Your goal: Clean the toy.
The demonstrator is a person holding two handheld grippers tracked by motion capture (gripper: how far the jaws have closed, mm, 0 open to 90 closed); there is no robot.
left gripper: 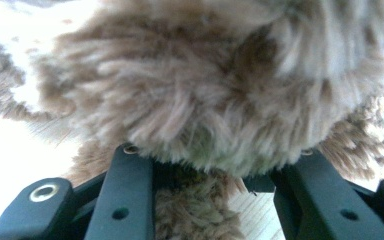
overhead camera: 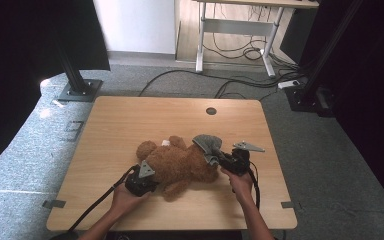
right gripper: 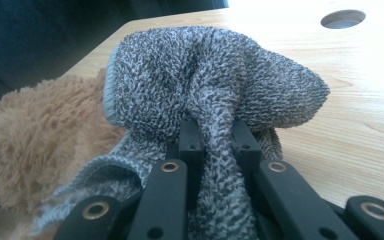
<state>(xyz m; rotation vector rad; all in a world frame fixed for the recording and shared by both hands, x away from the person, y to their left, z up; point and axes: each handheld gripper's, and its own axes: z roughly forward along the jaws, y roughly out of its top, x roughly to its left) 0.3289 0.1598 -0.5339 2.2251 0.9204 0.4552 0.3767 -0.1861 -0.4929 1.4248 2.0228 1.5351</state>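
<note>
A brown plush teddy bear (overhead camera: 180,165) lies on its side in the middle of the wooden table (overhead camera: 130,120). My left gripper (overhead camera: 153,178) comes in from the bear's left side. In the left gripper view its jaws (left gripper: 215,155) press into the fur (left gripper: 220,85) from both sides. My right gripper (overhead camera: 220,157) is at the bear's right end, shut on a grey terry cloth (overhead camera: 207,145). In the right gripper view the cloth (right gripper: 205,85) bunches up over the jaws (right gripper: 215,131) and drapes against the bear (right gripper: 40,135).
A round cable hole (overhead camera: 211,111) sits near the table's far edge. Beyond the table, cables (overhead camera: 240,85) run over the grey carpet, with a black stand base (overhead camera: 80,91) at far left and a white desk frame (overhead camera: 235,30) behind.
</note>
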